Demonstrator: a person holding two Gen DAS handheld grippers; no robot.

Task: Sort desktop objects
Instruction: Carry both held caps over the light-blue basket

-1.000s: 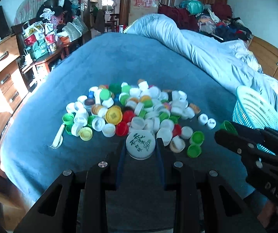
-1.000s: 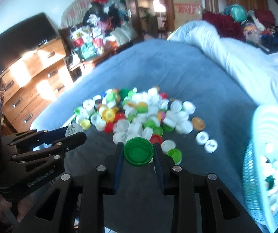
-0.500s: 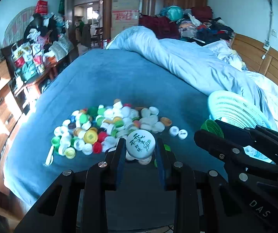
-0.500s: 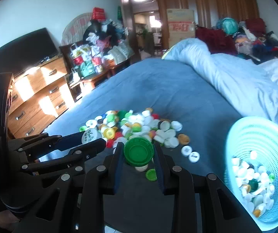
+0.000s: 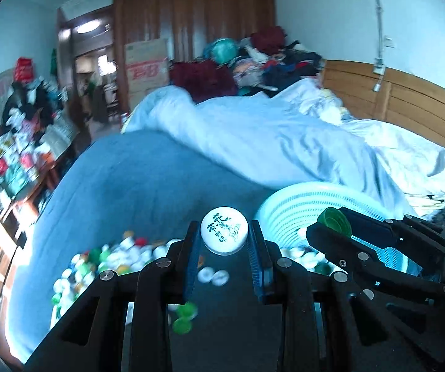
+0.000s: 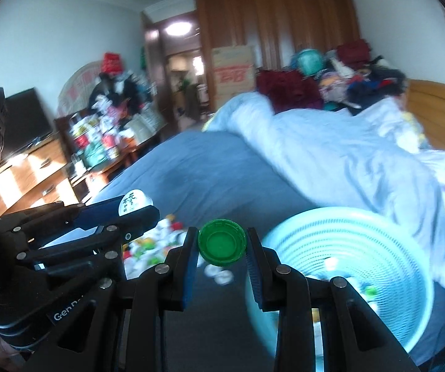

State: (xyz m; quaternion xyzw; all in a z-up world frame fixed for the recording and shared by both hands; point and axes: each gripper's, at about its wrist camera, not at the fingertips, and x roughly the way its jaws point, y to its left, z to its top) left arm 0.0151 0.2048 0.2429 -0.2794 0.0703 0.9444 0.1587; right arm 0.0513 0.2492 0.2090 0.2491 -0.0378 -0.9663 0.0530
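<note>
The left claw [image 5: 224,245] is closed on 1 white cap [image 5: 224,234], pinched at its rim between the 2 blue-padded fingers [image 5: 191,257]. The cap is round, ribbed at its edge, its flat top facing the camera, printed with green characters and a small line drawing. The right claw [image 6: 222,248] is closed on 1 green cap [image 6: 221,241], gripped the same way; its hollow underside faces the camera, showing a darker outer wall and a brighter inner disc. Both caps are held clear of the bed.

Just below and behind the left claw, a blurred pile of loose caps [image 5: 114,260], mostly white, green, yellow and red, lies on the blue blanket [image 5: 148,179]. 2 white caps [image 5: 213,276] lie apart from the pile, between the fingers in the left wrist view.

Just right of both claws stands a pale turquoise slotted basket [image 6: 362,241] with several caps inside. Beyond it a light blue duvet [image 5: 284,148] lies bunched across the bed, with a wooden wardrobe [image 6: 278,31] behind.
</note>
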